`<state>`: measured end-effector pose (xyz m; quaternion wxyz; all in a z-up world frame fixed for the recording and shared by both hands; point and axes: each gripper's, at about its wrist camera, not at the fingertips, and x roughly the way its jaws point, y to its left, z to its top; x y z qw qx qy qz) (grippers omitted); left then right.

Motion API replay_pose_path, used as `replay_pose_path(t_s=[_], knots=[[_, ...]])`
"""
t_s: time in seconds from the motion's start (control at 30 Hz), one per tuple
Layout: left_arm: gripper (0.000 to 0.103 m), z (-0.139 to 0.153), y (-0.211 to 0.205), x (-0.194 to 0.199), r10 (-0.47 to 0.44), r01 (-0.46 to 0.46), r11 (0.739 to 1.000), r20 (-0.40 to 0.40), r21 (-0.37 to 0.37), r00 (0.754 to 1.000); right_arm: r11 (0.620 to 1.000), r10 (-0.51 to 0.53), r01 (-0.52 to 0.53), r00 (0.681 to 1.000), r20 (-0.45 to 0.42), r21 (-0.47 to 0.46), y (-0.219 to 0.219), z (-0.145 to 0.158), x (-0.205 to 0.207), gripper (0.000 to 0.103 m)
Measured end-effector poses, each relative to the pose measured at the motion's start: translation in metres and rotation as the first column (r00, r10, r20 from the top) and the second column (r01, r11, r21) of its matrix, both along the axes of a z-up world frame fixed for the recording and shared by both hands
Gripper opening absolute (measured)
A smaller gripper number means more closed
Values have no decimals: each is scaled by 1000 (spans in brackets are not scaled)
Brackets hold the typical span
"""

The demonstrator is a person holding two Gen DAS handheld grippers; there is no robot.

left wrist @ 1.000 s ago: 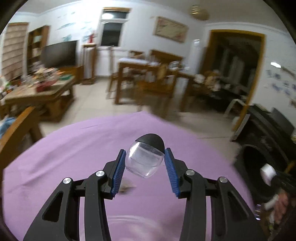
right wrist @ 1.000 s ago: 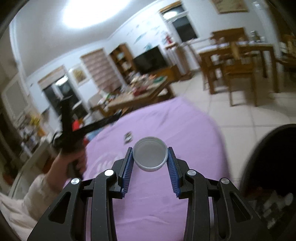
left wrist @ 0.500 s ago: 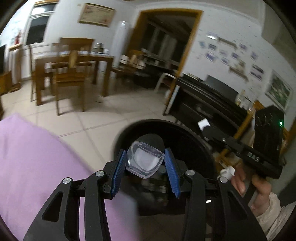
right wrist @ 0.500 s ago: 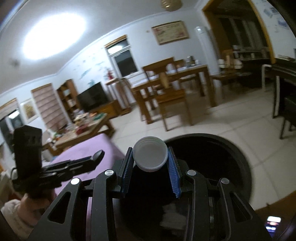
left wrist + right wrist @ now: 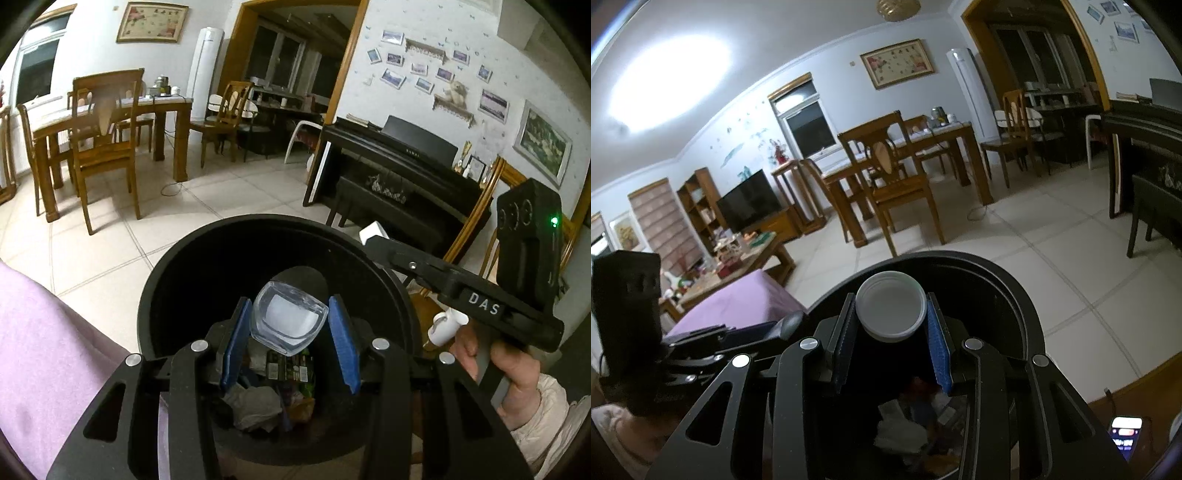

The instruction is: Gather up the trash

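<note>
My left gripper (image 5: pixel 288 314) is shut on a clear plastic cup (image 5: pixel 290 325), held mouth-forward between the blue pads. It hangs over the open black trash bin (image 5: pixel 173 269), which has crumpled paper and wrappers (image 5: pixel 255 406) at its bottom. In the right wrist view my right gripper (image 5: pixel 891 314) is shut on a round white lid (image 5: pixel 891 308) above the same bin (image 5: pixel 1019 284). The right gripper (image 5: pixel 373 236) also shows from the left wrist view, reaching over the bin's right rim with a hand (image 5: pixel 517 369) on its grip. The left gripper's tip (image 5: pixel 790 321) pokes over the bin's left rim.
The purple-covered table (image 5: pixel 44 350) edges the bin on the left. A black piano (image 5: pixel 399 170) stands behind it, with a wooden dining table and chairs (image 5: pixel 107 140) across the tiled floor. A lit phone (image 5: pixel 1126 435) lies at lower right.
Both grippers swung off the purple table to the right and down, ending over the black bin. Each kept its hold, the left on the cup and the right on the lid.
</note>
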<state>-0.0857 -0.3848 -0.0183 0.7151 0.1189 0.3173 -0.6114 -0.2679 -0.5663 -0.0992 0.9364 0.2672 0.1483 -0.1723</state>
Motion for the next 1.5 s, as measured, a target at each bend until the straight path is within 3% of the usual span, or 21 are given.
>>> replay_pose_path(t_s=[0.07,0.1,0.17,0.2,0.6,0.8,0.97,1.07,1.17,1.3,1.37,1.4,1.47,1.5], knots=[[47,0,-5,-4,-11,10,1000,12,20,1000,1000,3,-3,1000,-8,5,-1,-4,1,43],[62,0,-5,-5,-12,11,1000,18,25,1000,1000,0,0,1000,-5,10,-4,-2,4,55],[91,4,-3,-7,0,0,1000,32,4,999,1000,-14,14,1000,10,17,-4,-3,1,62],[94,5,0,-7,7,-7,1000,40,-12,999,1000,-17,17,1000,10,18,-4,-3,0,63],[98,19,26,-12,41,-36,998,129,-45,991,999,10,-11,1000,19,33,12,-3,6,67],[98,23,57,6,143,-138,990,159,-41,977,996,87,-88,996,21,21,36,7,36,74],[98,22,100,31,287,-283,958,175,-48,942,982,187,-187,982,31,7,66,26,75,84],[98,21,133,50,405,-400,914,178,-64,897,965,262,-261,965,32,-20,93,40,106,88],[98,23,171,69,530,-521,848,176,-99,830,943,331,-329,943,41,-51,124,52,136,90],[98,31,231,88,720,-695,693,212,-191,661,899,436,-431,899,52,-85,176,65,180,92],[98,32,260,99,798,-776,597,248,-204,549,876,479,-472,876,60,-99,204,71,202,92],[98,32,270,105,822,-808,557,263,-193,504,864,500,-493,863,66,-103,216,75,212,93],[98,30,285,117,852,-854,493,290,-165,436,840,538,-528,839,80,-123,243,82,232,97],[98,30,291,121,859,-863,478,292,-162,421,833,549,-536,831,84,-137,254,85,240,97]])
